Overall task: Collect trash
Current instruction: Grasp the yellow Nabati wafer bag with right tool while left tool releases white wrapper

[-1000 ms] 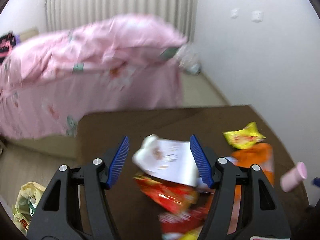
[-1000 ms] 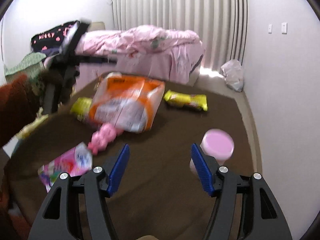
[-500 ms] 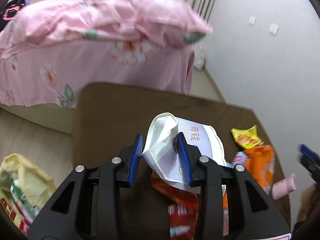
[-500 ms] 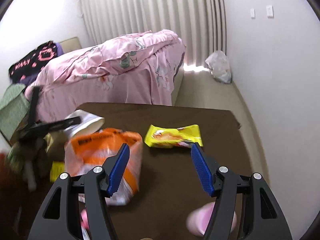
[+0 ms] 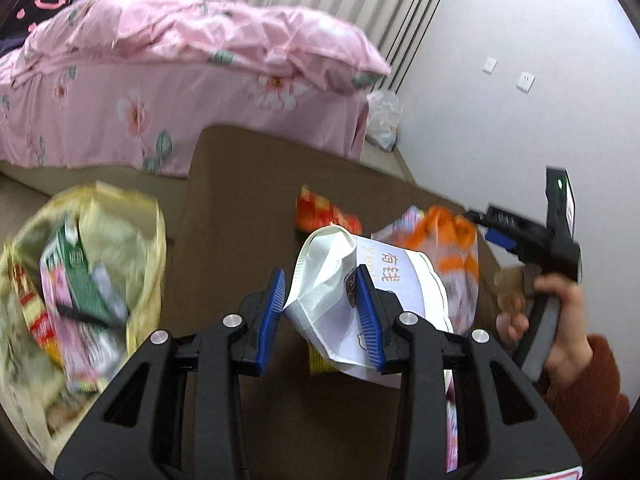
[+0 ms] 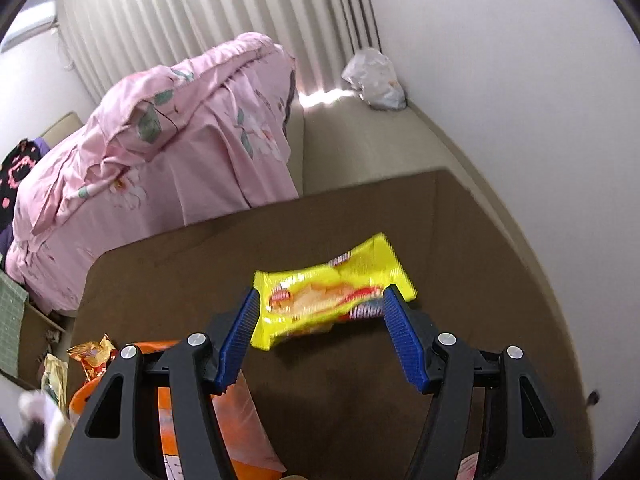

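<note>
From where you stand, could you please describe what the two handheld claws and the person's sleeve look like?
Each claw is black plastic with triangular cut-outs, silver round bolts and two ribbed blue pads: the left claw and the right claw match. Seen from the left camera, the right one has a black handle with a small green light. The sleeve is fuzzy rust-red knit.

The bed cover (image 5: 168, 80) is pink with a flower and green leaf print. The table (image 6: 460, 232) is dark brown. One wrapper (image 6: 328, 296) is bright yellow with red, another packet (image 5: 452, 240) orange and white. A white bag (image 5: 360, 288) bears orange characters. The tongs (image 5: 322, 312) are black with blue ribbed pads (image 5: 272, 308). The sleeve (image 5: 588, 392) is rust red.
</note>
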Tool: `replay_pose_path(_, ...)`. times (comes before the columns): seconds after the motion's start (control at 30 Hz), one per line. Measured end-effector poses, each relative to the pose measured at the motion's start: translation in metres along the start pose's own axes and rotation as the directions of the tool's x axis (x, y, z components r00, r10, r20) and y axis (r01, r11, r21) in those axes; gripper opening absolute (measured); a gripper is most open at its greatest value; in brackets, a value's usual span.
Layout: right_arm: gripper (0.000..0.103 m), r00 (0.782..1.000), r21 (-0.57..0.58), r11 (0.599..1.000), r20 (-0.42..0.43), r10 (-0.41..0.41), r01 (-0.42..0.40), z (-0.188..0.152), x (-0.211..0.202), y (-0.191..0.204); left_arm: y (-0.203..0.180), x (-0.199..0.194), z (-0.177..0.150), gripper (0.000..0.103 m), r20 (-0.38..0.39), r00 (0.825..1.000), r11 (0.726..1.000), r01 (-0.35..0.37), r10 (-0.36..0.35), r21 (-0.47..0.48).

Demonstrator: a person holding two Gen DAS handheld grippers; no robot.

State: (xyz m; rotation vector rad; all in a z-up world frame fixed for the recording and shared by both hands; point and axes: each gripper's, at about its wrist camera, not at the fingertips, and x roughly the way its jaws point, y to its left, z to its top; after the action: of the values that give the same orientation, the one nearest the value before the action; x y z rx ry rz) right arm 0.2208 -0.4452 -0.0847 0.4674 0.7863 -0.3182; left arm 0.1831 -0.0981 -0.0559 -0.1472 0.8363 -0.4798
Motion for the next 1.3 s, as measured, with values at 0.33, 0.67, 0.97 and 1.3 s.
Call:
replay_pose_path(0.33, 0.047, 0.996, 0.1, 0.994, -0.079, -0.028, 0.036, 0.004, 0.049, -0.015, 0.0, -0.002, -0.025, 0.034, -0.024, 1.0, 1.0, -0.002, 0.002, 0.02)
replay_pose_path(0.67, 0.002, 0.994, -0.082, 0.991, -0.015, 0.105, -0.106, 0.0, 0.021, 0.007, 0.003, -0.003, -0.032, 0.034, -0.043, 0.999, 1.0, 0.019, -0.018, 0.018)
replay_pose_path(0.97, 0.027, 0.988, -0.166, 0.974, -0.025, 0.149, -0.151, 0.006, 0.011, 0.012, 0.002, -0.016, -0.035, 0.045, -0.017, 1.0, 1.0, 0.011, -0.011, 0.003)
replay_pose_path(1.3, 0.01, 0.973, -0.29, 0.939, -0.186, 0.136, -0.186, -0.02, 0.045, 0.03, 0.016, -0.018, -0.033, 0.049, -0.011, 1.0, 0.999, 0.0, 0.0, -0.042)
